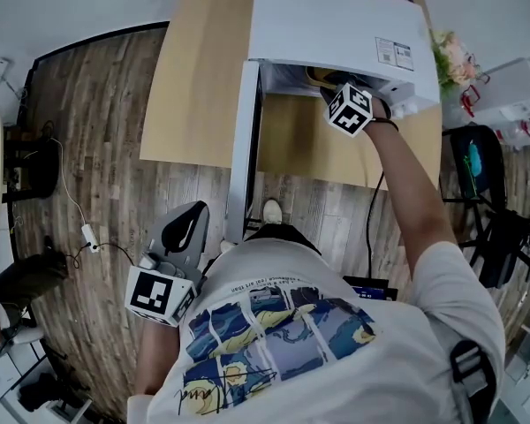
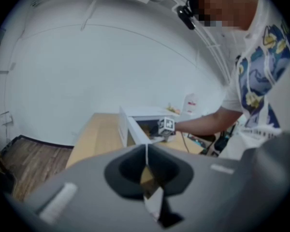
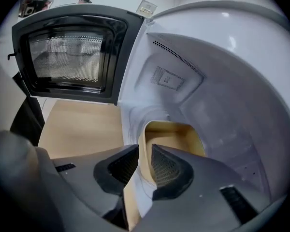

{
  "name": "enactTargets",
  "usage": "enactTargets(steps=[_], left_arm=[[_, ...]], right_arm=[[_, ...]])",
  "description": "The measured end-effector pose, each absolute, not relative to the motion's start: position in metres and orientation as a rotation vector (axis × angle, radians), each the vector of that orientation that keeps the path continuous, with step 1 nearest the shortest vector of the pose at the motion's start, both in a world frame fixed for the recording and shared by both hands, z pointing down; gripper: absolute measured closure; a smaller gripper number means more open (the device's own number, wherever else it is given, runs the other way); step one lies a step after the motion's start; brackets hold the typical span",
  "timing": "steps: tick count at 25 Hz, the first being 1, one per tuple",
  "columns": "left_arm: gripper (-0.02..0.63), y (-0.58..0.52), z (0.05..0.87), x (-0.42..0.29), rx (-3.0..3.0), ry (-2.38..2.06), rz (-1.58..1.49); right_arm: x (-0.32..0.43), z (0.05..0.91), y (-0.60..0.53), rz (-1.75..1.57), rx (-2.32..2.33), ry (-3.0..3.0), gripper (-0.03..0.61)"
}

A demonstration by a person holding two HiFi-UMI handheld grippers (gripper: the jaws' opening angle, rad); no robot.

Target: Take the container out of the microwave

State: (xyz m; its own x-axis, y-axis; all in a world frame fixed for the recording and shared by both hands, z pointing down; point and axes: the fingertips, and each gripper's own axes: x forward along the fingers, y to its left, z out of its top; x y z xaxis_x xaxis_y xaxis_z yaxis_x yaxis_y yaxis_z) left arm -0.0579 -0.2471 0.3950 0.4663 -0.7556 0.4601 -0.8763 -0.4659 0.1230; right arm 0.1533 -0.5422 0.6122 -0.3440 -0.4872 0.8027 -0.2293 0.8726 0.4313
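1. the white microwave (image 1: 336, 25) stands on a wooden table (image 1: 194, 78); its door (image 1: 243, 148) is swung open towards the near side.
2. the tan container (image 3: 171, 139) sits inside the microwave, on the cavity floor; in the head view only a yellowish edge of it (image 1: 321, 78) shows at the opening.
3. the right gripper (image 3: 145, 153) reaches into the cavity; its jaws stand narrow, clamped on the container's near wall, one jaw outside it and one inside.
4. in the right gripper view the door's mesh window (image 3: 67, 52) lies to the left; the white cavity wall (image 3: 222, 81) curves round on the right.
5. the left gripper (image 2: 146, 151) is held low at the near left, well apart from the microwave, over the wood floor (image 1: 97, 148); its jaws are pressed together with nothing between them.
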Motion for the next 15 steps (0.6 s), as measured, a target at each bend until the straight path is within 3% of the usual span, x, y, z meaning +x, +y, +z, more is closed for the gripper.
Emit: enactTargets(steps=[6,15], left_arm=[[0.6,-0.252,0.398,-0.063,2.362,-1.384,0.48],[0.6,-0.251,0.398,-0.07,2.385,-1.357,0.464]], right_arm=[[0.154,0.618,-0.545,-0.339,0.503,-1.896,0.549],[0.153,0.608,-0.538,-0.359,0.505,-1.882,0.557]])
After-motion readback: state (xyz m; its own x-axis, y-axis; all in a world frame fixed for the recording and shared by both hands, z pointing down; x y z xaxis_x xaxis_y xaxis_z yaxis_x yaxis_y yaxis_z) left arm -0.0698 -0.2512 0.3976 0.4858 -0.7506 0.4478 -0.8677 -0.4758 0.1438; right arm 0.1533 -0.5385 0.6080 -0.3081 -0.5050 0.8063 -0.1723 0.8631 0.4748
